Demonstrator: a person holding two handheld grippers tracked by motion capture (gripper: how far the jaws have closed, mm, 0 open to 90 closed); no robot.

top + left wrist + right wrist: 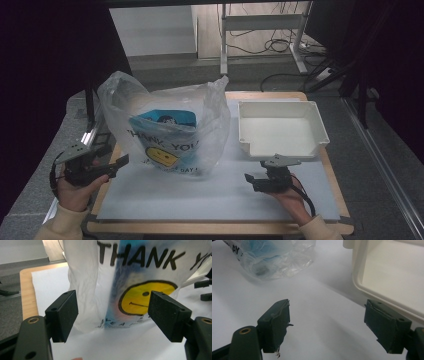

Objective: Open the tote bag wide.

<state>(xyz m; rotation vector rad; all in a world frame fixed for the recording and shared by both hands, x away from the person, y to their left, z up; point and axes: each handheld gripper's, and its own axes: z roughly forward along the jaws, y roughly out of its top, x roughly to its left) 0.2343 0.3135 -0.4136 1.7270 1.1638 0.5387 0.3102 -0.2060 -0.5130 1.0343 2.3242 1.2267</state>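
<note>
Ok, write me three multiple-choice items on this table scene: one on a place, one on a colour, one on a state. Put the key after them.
1. Where does the white tray sit relative to the plastic bag, seen from the high view?
A. To its right
B. To its left
C. Inside it

2. What colour is the smiley face printed on the bag?
A. Red
B. Yellow
C. Green

3. How does the left gripper stand?
A. Shut on the bag
B. Shut on nothing
C. Open

Key: 1 A, the tray lies on the table's right half beside the bag. 2 B, the left gripper view shows a yellow face. 3 C, its jaws stand wide apart with the bag beyond them.
</note>
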